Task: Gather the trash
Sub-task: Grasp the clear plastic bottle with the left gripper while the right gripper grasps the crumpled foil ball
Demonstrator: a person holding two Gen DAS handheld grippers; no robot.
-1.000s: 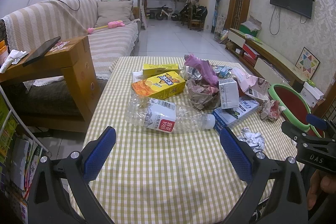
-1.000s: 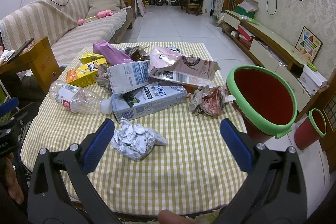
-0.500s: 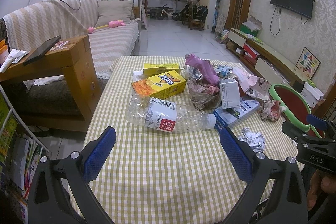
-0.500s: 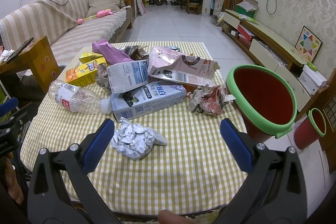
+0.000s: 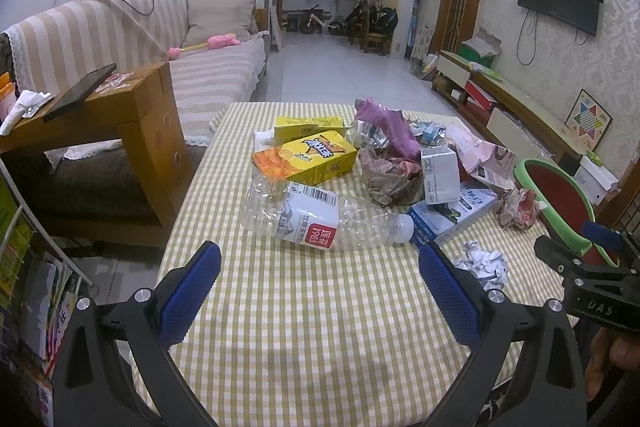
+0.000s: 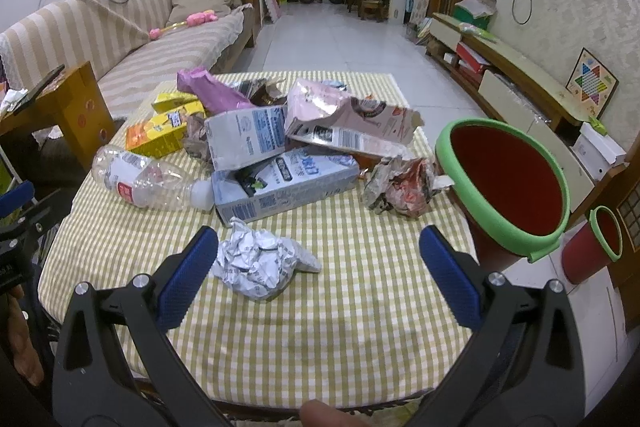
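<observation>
The left tool point(image 5: 320, 267) and the right tool point(image 6: 318, 253) both gape wide and hold nothing, poised over the near edge of the checked desk point(image 6: 360, 327). Bare cloth lies open between the tools and the trash heap. A crumpled paper ball point(image 6: 260, 263) sits just beside the right tool's left finger. The plastic bottle point(image 5: 320, 219) lies ahead of the left tool. The green-rimmed bin point(image 6: 504, 183) stands off the desk's right edge.

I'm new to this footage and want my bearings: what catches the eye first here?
A heap of trash fills the middle of the checked table: cartons, wrappers and a clear plastic bottle lying on its side. A crumpled paper ball sits just ahead of the open right gripper. At the table's right edge stands a red bin with a green rim.
</observation>
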